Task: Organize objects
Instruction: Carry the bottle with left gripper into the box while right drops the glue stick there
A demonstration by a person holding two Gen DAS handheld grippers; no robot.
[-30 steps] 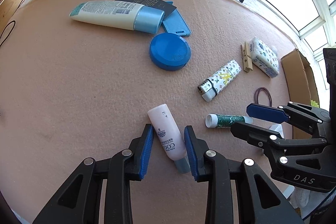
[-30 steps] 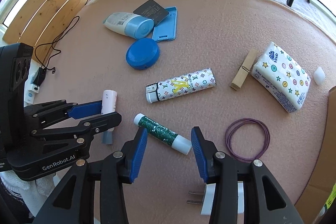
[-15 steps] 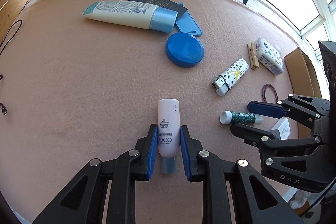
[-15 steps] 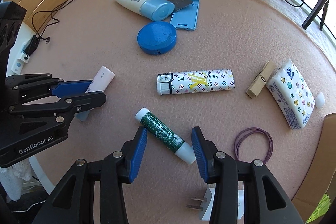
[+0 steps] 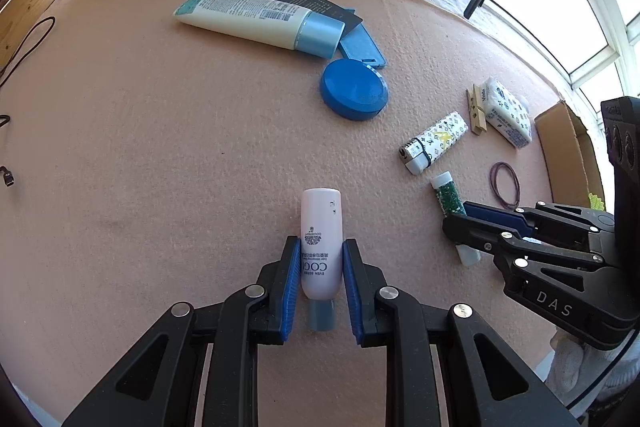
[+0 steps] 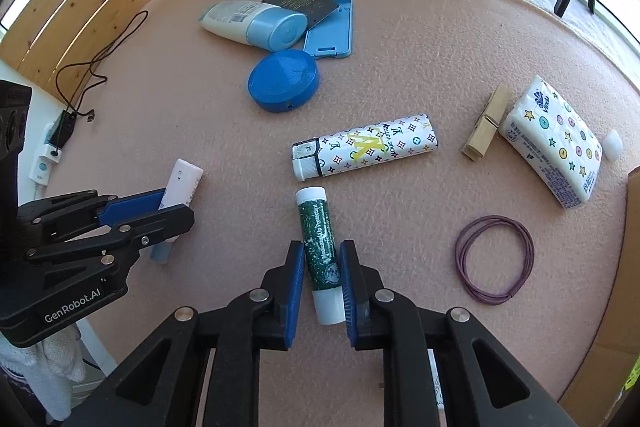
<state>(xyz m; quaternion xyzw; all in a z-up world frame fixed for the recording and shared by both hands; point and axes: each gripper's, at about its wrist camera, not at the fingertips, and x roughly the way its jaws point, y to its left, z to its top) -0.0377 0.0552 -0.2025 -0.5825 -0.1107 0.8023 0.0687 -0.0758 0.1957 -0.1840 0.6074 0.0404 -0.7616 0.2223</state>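
My left gripper (image 5: 321, 251) is shut on a small white tube (image 5: 321, 227) with a grey-blue cap, lying on the pink table. It also shows in the right wrist view (image 6: 180, 187). My right gripper (image 6: 323, 251) is shut on a green lip-balm stick (image 6: 320, 239) with white ends; the stick also shows in the left wrist view (image 5: 448, 195). Both objects rest on the table surface.
A patterned lighter (image 6: 364, 151), blue round lid (image 6: 283, 81), large cream tube (image 6: 252, 23), blue phone case (image 6: 332, 27), dark card (image 6: 300, 1), clothespin (image 6: 486, 129), tissue pack (image 6: 554, 143) and purple hair band (image 6: 496, 259) lie around. A cardboard box (image 5: 568, 147) stands at the right edge.
My left gripper closed on the white tube and turned it straight. My right gripper moved onto the green stick and closed on it; the stick now points away from me.
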